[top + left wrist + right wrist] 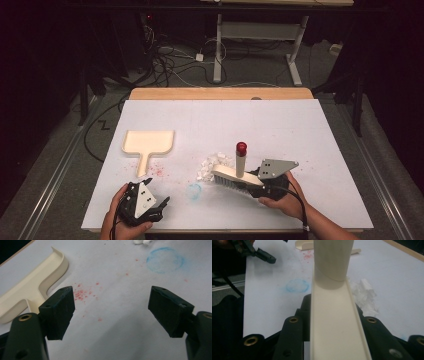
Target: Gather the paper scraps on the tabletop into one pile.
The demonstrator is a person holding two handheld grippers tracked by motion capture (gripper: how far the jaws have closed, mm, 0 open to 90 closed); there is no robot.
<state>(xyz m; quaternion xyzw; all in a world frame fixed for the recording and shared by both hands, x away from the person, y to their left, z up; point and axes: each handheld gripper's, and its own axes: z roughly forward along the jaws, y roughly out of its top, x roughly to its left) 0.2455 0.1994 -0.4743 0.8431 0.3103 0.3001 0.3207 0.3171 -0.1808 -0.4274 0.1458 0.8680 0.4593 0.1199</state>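
Right hand-held gripper (260, 189) clamping brush (235, 177) | left hand-held gripper (150, 202) wide, empty | sweep paper scraps (212, 165) toward dustpan (148, 142) at 10 o'clock, bristles flat on bench (300, 130)

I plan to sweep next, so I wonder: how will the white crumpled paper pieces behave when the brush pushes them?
The paper pieces look light and loose, so they will probably slide and scatter easily. The brush seems stiff.

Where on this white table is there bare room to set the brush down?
The far half of the white table, beyond the cream dustpan and the crumpled white paper scraps, is bare, as is the right side past the cream brush with its red-capped handle. The near middle is crowded: scraps, blue chalk ring, red specks.
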